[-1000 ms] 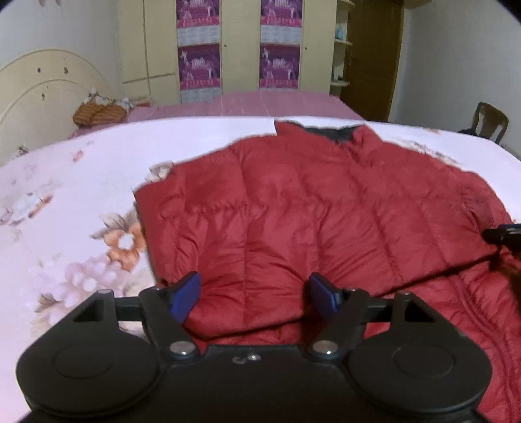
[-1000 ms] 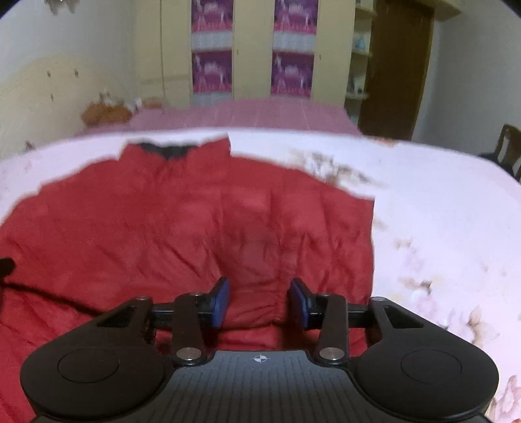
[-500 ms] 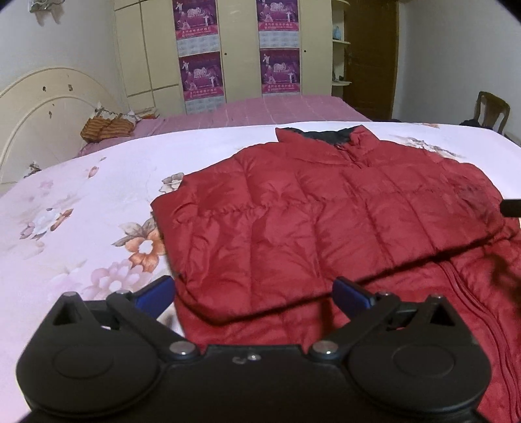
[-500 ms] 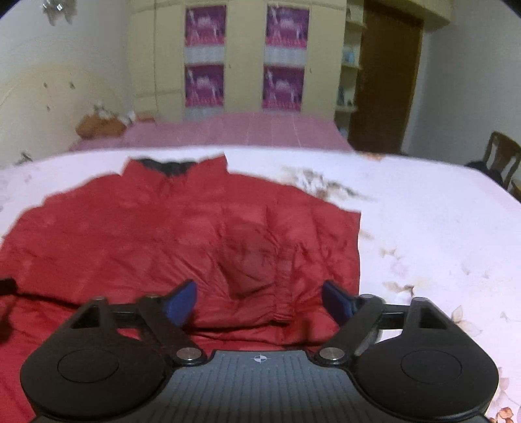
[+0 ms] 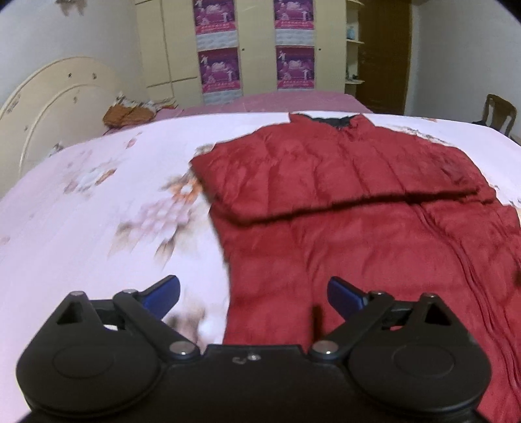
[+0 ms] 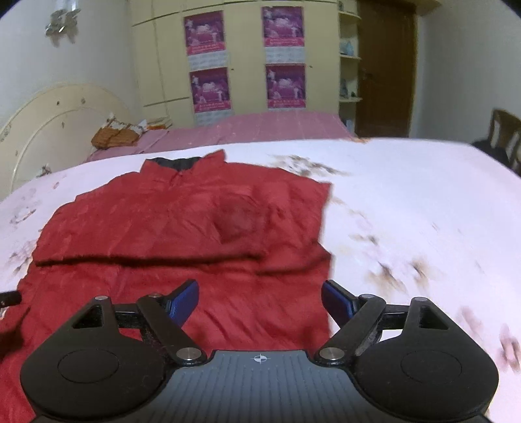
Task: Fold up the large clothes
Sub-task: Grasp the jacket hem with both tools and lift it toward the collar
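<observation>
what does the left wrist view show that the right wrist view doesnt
Only the left wrist view: the open left gripper, jaws closing slightly on nothing, and the jacket's pleated strip. Only the right wrist view: the open right gripper, and a silvery wall ornament. Both: the red quilted puffer jacket, sleeves folded across, on the floral bedsheet.

A pale pink floral bedsheet (image 5: 97, 208) covers the near bed. Beyond it lies a pink-covered second bed (image 6: 260, 127) with a cream arched headboard (image 5: 55, 97); behind that bed, a cream wardrobe (image 6: 247, 58) bears purple posters (image 6: 208, 88).
</observation>
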The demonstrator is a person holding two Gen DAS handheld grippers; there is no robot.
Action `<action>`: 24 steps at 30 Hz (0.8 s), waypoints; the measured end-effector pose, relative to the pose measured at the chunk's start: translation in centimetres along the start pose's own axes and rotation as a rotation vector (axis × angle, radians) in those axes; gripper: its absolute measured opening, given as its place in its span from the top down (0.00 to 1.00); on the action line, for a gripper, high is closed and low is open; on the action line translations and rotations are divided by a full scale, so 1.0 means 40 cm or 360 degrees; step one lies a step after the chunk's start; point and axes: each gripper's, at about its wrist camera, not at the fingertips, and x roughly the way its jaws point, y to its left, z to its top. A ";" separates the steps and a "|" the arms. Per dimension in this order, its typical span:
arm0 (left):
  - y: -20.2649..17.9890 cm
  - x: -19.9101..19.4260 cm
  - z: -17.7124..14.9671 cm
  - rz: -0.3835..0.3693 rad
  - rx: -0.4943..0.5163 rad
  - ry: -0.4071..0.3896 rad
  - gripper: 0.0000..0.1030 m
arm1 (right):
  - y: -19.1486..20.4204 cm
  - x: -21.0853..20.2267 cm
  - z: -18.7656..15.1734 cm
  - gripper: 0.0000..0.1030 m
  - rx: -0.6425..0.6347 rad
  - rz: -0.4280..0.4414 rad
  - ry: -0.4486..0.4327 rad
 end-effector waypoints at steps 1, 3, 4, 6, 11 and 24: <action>0.006 -0.013 -0.014 0.0005 -0.0020 0.0009 0.09 | -0.020 -0.021 -0.014 0.20 0.0025 0.0000 0.0004; 0.020 -0.044 -0.050 -0.0007 -0.0091 0.0032 0.11 | -0.066 -0.064 -0.044 0.33 0.0079 0.0009 0.0027; 0.030 -0.058 -0.068 -0.0010 -0.0139 0.0042 0.12 | -0.090 -0.084 -0.059 0.37 0.0114 0.0014 0.0043; 0.052 -0.091 -0.106 -0.0017 -0.0235 0.0054 0.12 | -0.131 -0.131 -0.093 0.38 0.0173 0.0025 0.0054; 0.098 -0.155 -0.193 -0.0105 -0.0462 0.0093 0.19 | -0.205 -0.223 -0.173 0.38 0.0293 0.0091 0.0098; 0.148 -0.243 -0.337 -0.0522 -0.0976 0.0105 0.29 | -0.307 -0.283 -0.338 0.52 0.0755 0.0424 0.0262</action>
